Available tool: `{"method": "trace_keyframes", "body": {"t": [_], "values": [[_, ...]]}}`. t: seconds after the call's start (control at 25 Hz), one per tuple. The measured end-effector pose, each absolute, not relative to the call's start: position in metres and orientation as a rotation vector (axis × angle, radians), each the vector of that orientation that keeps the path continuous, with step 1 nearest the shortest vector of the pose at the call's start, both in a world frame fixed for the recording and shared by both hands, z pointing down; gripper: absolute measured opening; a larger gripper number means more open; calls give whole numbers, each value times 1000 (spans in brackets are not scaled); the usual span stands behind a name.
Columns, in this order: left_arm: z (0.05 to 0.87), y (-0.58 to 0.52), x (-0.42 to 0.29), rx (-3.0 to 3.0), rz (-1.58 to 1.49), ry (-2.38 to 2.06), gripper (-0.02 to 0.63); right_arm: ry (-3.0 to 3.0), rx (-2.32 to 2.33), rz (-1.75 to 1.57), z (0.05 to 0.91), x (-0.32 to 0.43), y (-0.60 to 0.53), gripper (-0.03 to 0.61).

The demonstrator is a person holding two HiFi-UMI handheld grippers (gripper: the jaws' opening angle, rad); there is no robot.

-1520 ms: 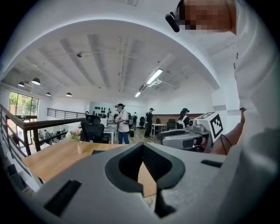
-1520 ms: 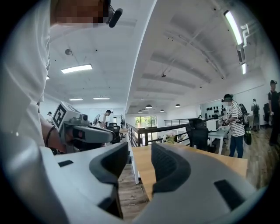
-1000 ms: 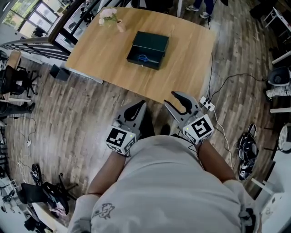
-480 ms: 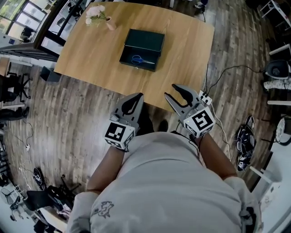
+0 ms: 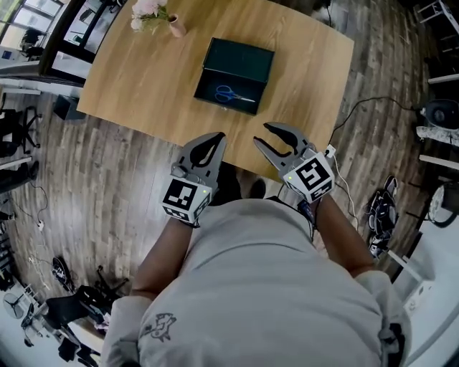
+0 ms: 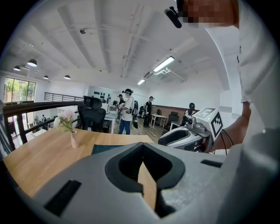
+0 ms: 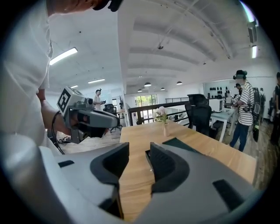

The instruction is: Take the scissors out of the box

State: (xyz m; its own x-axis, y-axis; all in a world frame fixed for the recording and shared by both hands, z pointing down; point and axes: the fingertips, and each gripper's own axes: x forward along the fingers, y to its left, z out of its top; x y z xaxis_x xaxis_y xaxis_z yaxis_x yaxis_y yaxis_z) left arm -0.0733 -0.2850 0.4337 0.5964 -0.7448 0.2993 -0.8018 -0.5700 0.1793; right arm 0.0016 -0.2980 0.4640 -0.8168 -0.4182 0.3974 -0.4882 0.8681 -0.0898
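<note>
A dark green box (image 5: pixel 239 63) lies open on the wooden table (image 5: pixel 143 86), with blue-handled scissors (image 5: pixel 228 93) inside its near half. Both grippers hover at the table's near edge, short of the box. My left gripper (image 5: pixel 215 136) is shut, its tips meeting with nothing held (image 6: pixel 142 161). My right gripper (image 5: pixel 262 134) is open, its jaws closing slightly with nothing between them (image 7: pixel 139 159). The box's edge (image 6: pixel 107 148) shows ahead in the left gripper view, and the box (image 7: pixel 175 143) sits beyond the jaws in the right gripper view.
A small vase of pink flowers (image 5: pixel 154 16) stands at the table's far left corner. A power strip with cables (image 5: pixel 331 154) lies on the floor to the right. Office chairs (image 6: pixel 92 116) and standing people (image 6: pixel 127 109) are beyond the table.
Both grippers have come forward from over the floor to the table's near edge, closer to the box. The box and scissors have not moved on the table.
</note>
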Motion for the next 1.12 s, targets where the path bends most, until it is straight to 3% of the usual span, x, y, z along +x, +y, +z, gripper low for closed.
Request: {"method": "trace_keyframes", "body": {"t": [0.56,1.12], "values": [[511,-358,-140,2467,430,-1097,5,-2420,529,318,548,-69,-375,141],[577,-403,-150,2435,561,-920,5,-2210,401,293,646,-98,-426,126]]}}
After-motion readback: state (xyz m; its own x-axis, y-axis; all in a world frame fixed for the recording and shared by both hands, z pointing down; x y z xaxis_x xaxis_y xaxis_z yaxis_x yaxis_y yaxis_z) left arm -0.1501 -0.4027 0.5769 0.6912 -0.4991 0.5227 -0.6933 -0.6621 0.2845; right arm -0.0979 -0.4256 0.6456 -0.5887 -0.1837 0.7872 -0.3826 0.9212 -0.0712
